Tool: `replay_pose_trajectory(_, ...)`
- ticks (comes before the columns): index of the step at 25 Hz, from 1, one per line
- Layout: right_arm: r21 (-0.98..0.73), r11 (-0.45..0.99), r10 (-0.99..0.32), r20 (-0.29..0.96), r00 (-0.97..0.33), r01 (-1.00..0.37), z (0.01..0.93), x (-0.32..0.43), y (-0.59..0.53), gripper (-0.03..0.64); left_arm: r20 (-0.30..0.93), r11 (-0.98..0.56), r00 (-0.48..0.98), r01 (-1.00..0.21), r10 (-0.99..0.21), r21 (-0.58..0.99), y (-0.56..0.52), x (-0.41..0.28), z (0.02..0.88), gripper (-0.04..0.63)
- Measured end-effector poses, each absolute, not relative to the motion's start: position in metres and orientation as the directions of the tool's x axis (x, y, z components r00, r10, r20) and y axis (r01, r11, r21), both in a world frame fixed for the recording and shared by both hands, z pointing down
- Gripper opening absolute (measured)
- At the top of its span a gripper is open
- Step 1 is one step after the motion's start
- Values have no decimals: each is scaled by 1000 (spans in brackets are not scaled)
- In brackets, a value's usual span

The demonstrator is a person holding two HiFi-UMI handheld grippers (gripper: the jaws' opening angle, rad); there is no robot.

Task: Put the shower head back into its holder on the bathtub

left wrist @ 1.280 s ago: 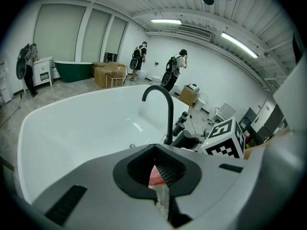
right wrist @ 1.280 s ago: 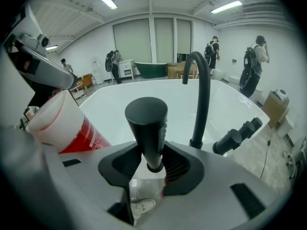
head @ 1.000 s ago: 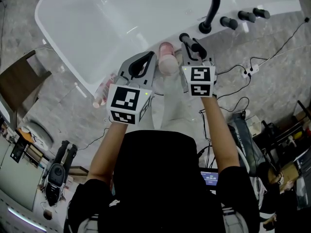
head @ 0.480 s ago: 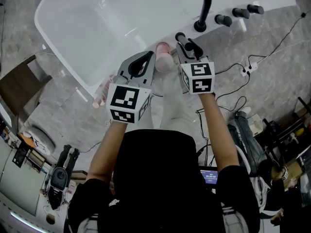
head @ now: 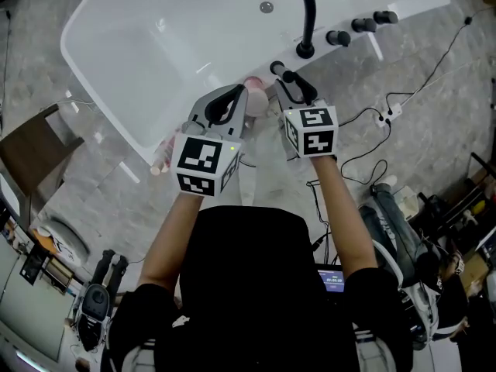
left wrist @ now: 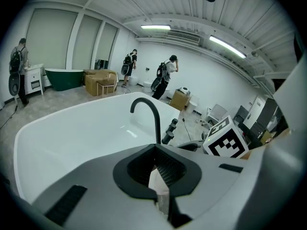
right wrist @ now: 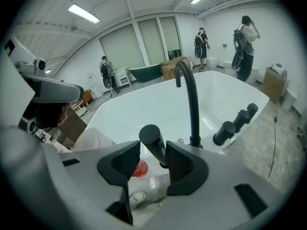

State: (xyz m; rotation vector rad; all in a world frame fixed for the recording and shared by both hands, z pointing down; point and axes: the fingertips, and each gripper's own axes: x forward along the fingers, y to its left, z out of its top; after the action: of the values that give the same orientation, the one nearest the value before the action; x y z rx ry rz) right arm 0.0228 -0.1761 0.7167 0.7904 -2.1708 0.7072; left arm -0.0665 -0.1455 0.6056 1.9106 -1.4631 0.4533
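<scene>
Shower head (right wrist: 152, 142) sits within right claw (right wrist: 152, 153), jaws just opening wide; left claw (left wrist: 157, 150) closed.

Black short-sleeved shirt (head: 248, 262); left hand-held gripper (head: 235, 93), right hand-held gripper (head: 294, 84): grey bodies, black pads (right wrist: 185, 165), black-white marker cubes (head: 203, 163).

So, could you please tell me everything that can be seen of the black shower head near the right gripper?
The shower head is a matte black, round rod with a flat end, plastic or coated metal by its look. It stands tilted at the bathtub rim, beside the black faucet, between the fingers of the right gripper, which have just been opening. A gap shows at one finger; its foot is hidden.
</scene>
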Motion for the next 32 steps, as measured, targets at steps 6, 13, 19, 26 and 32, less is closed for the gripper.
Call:
replay_pose_trajectory(6, -245, 625, -362, 750, -554, -741, 679, 29, -177, 156, 619, -148, 300, -947, -726, 285, -150, -75, 579, 15)
replay_pose_trajectory(13, -248, 597, -407, 726, -555, -763, 628, 33, -178, 128, 584, -185, 309, -947, -751, 263, -157, -76, 546, 14)
replay_pose_trajectory(19, -266, 585, -460, 669, -584, -766, 574, 33, -174, 86, 550, -209, 316, -946, -773, 250, -153, -72, 515, 14)
replay_pose_trajectory(26, -232, 573, -571, 575, -586, -786, 502, 35, -170, 46, 504, -237, 323, -944, -801, 228, -144, -75, 471, 14)
replay_pose_trajectory(32, -159, 574, -652, 504, -566, -803, 445, 36, -177, 28, 429, -269, 332, -942, -840, 203, -149, -75, 422, 14)
